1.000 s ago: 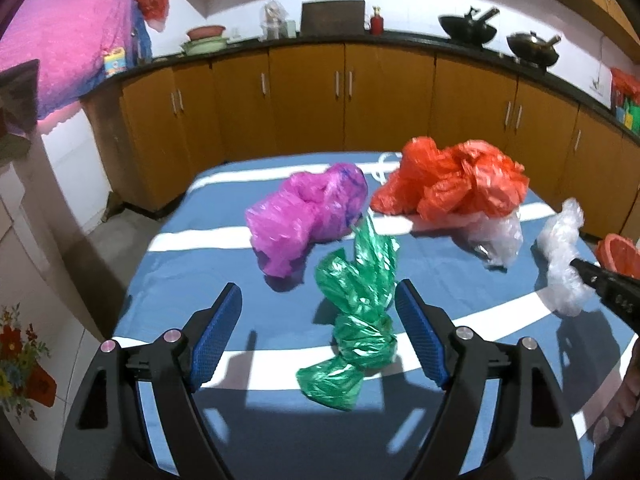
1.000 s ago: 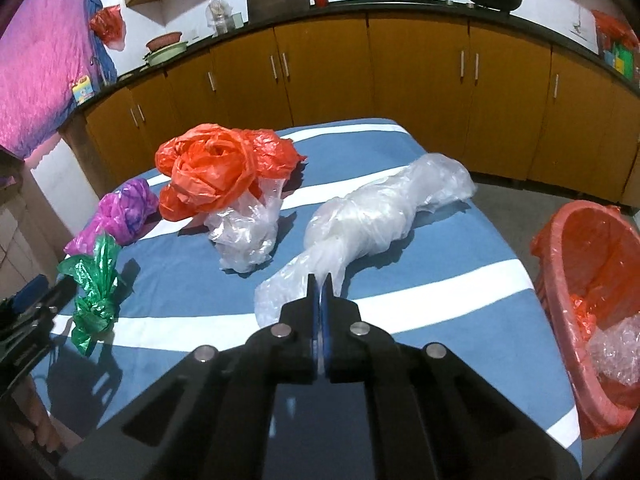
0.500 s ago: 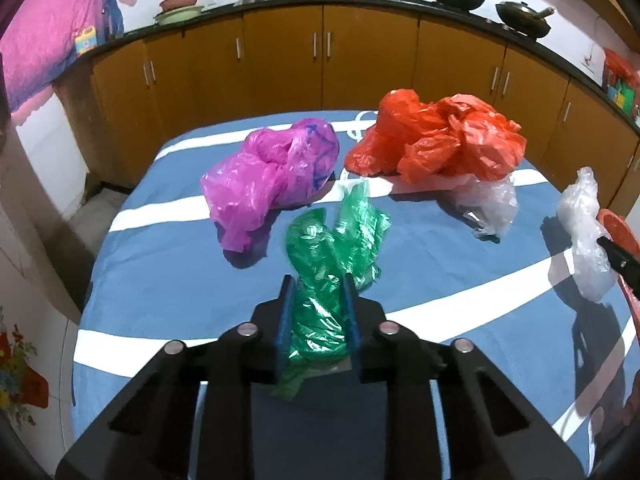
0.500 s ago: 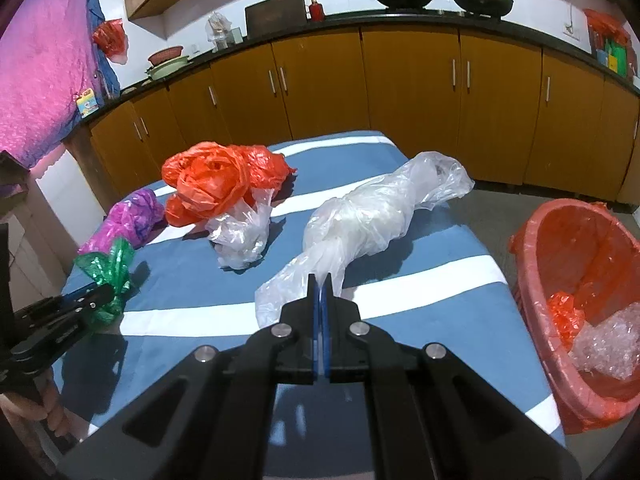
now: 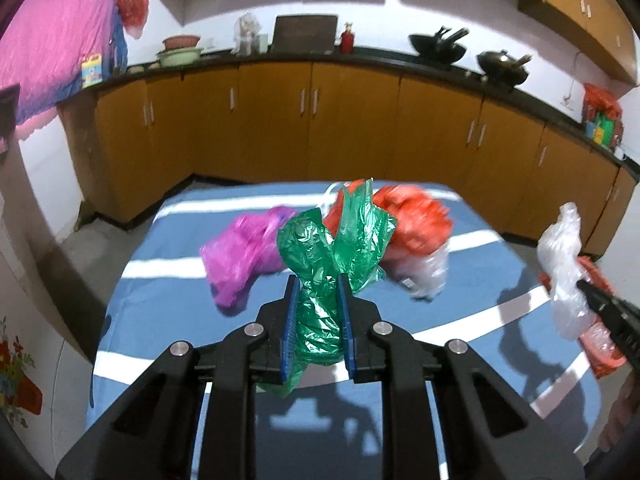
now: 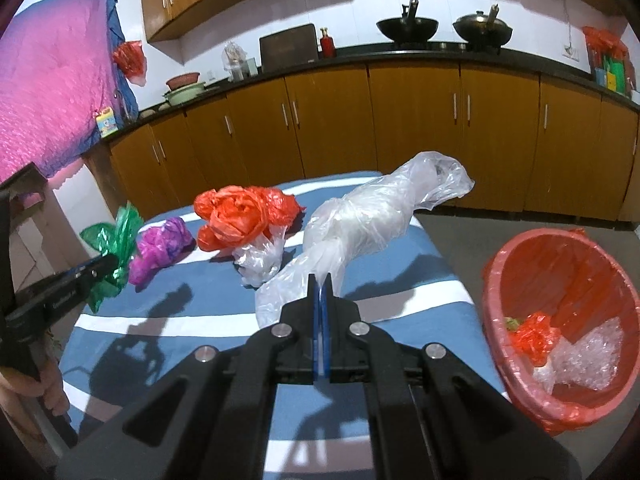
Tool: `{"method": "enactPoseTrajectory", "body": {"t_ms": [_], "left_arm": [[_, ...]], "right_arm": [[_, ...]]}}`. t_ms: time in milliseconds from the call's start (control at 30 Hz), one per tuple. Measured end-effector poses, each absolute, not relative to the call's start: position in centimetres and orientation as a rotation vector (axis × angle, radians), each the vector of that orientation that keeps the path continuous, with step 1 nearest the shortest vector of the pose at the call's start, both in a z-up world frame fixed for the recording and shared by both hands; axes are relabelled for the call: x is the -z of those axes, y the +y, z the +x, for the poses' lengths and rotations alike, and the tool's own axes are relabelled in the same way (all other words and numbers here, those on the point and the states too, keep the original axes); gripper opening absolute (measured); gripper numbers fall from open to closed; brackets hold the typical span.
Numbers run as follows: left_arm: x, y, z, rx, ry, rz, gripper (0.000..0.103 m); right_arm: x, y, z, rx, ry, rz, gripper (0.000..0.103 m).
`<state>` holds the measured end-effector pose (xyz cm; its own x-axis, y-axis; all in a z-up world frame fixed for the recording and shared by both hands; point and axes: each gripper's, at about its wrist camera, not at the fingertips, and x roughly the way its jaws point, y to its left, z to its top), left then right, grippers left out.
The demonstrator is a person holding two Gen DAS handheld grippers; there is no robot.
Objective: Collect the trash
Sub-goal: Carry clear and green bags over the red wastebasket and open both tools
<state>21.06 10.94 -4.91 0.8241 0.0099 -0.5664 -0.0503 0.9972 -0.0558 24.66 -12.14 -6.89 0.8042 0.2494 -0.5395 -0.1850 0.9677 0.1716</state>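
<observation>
The left gripper [image 5: 318,322] pinches the crumpled green plastic bag [image 5: 334,258], lifted off the blue striped table [image 5: 168,288]. The right gripper [image 6: 321,322] clamps the long clear plastic bag [image 6: 360,224], which stretches forward and up from its fingers. The red plastic-lined bin [image 6: 560,312] sits just right of the right gripper, so that hand is nearer; the green bag must cross the table rightward.

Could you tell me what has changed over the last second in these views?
The left gripper was open around the green bag; it closed on it and lifted it off the table. The right gripper stayed shut on the clear bag and raised it. The purple bag, orange bag and bin stayed put.
</observation>
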Motion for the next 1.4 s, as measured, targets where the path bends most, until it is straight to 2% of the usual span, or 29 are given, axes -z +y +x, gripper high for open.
{"method": "enactPoseTrajectory", "body": {"t_ms": [500,1400], "left_arm": [[0.6,4.4,19.6,0.12,0.489,-0.06,0.019],[0.0,-5.1,19.1,0.266,0.481,-0.039,0.019]], "right_arm": [[3.4,-18.2,21.0,-0.176,0.5,0.132,0.003],[3.2,-26.4,17.6,-0.049,0.446,0.166,0.003]]}}
